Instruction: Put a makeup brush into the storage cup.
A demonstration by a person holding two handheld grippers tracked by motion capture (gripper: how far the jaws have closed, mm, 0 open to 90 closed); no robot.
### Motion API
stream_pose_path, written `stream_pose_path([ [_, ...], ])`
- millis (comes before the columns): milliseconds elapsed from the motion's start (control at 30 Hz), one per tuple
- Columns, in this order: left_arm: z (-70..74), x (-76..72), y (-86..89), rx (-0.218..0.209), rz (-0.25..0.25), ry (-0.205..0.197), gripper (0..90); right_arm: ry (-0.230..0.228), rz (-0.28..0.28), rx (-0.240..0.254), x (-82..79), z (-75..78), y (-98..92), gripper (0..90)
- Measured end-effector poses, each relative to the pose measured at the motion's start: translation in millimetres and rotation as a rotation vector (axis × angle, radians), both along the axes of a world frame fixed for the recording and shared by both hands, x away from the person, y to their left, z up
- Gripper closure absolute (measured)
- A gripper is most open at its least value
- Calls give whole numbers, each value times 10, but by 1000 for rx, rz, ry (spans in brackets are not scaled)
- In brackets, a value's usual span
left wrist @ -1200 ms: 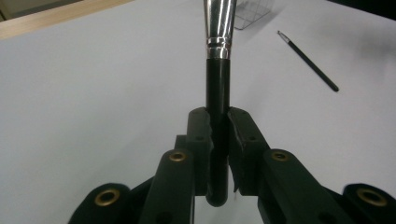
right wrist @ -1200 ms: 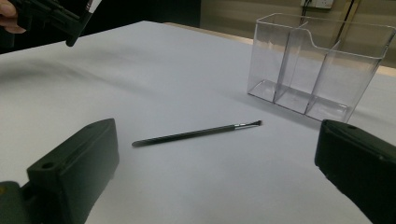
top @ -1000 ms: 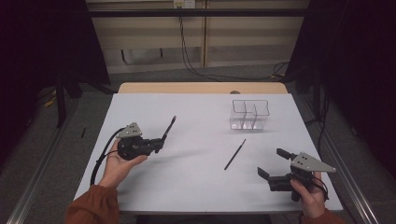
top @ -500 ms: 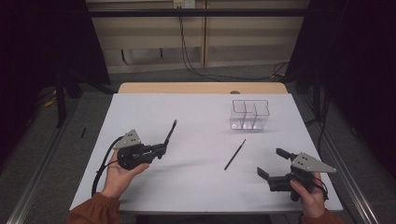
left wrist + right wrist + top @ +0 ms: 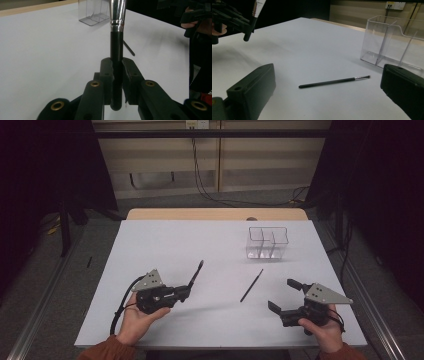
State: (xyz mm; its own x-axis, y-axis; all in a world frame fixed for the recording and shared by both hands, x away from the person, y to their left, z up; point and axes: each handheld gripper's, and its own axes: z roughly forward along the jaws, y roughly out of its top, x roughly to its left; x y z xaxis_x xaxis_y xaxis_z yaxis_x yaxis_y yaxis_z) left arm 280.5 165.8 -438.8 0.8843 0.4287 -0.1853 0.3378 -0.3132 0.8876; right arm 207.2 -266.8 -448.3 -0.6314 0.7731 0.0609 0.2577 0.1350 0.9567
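Since the earlier high-view pictures, the left hand has slid a little toward the middle of the table, carrying its brush along; the right hand has kept its place.

From the left gripper (image 5: 184, 292), working outward: its two black jaws are pressed together on the black handle of a makeup brush (image 5: 195, 273), near the handle's butt end. In the left gripper view the handle rises straight up between the jaws to a silver ferrule (image 5: 117, 12). Seen from above, the brush stands clear of the white table (image 5: 165, 245) and slants up and away from the person, leaning toward the right.

Farther out and to the right stands a clear plastic organizer (image 5: 267, 242), on the far right part of the table. It seems to have three upright compartments, though the clear walls make the count uncertain. The brush's long axis points only roughly toward it, and the two are well apart, so the left hand would need to travel forward and to the right, then tip the brush upright to drop it in.

A second, thinner brush (image 5: 251, 284) lies flat on the table between the two hands, its long axis running diagonally toward the organizer. The right gripper (image 5: 287, 295) is the nearer one to it; its jaws stand wide apart with nothing between them, and the thin brush lies just ahead in the right gripper view (image 5: 334, 81).

Count: two grippers, two brushes, one organizer.
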Motion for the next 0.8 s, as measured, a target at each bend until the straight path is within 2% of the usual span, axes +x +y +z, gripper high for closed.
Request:
stream_pose_path([
  [67, -9, 1, -49, -7, -8, 9, 798, -7, 25, 4, 4, 9, 25, 0],
  [233, -15, 4, -159, -7, -22, 2, 798, -13, 62, 18, 29, 51, 107, 0],
  [300, -10, -1, -188, -12, -8, -16, 798, -7, 77, 11, 40, 62, 142, 0],
  [367, -19, 3, -223, -5, -2, -30, 798, 15, 120, -1, 49, 85, 176, 4],
  [400, -24, 12, -241, -7, 1, -20, 797, 8, 127, 0, 52, 93, 192, 5],
  [467, -25, 25, -265, -15, 5, -24, 798, 6, 130, 10, 63, 101, 217, 5],
  [633, -3, 60, -340, -21, -12, -35, 798, 14, 142, 19, 123, 103, 297, 4],
  [667, 7, 65, -356, -21, -18, -29, 798, 16, 154, 23, 137, 104, 325, 4],
  [800, 58, 78, -423, -18, -44, -46, 797, 34, 217, 25, 176, 108, 460, 0],
])
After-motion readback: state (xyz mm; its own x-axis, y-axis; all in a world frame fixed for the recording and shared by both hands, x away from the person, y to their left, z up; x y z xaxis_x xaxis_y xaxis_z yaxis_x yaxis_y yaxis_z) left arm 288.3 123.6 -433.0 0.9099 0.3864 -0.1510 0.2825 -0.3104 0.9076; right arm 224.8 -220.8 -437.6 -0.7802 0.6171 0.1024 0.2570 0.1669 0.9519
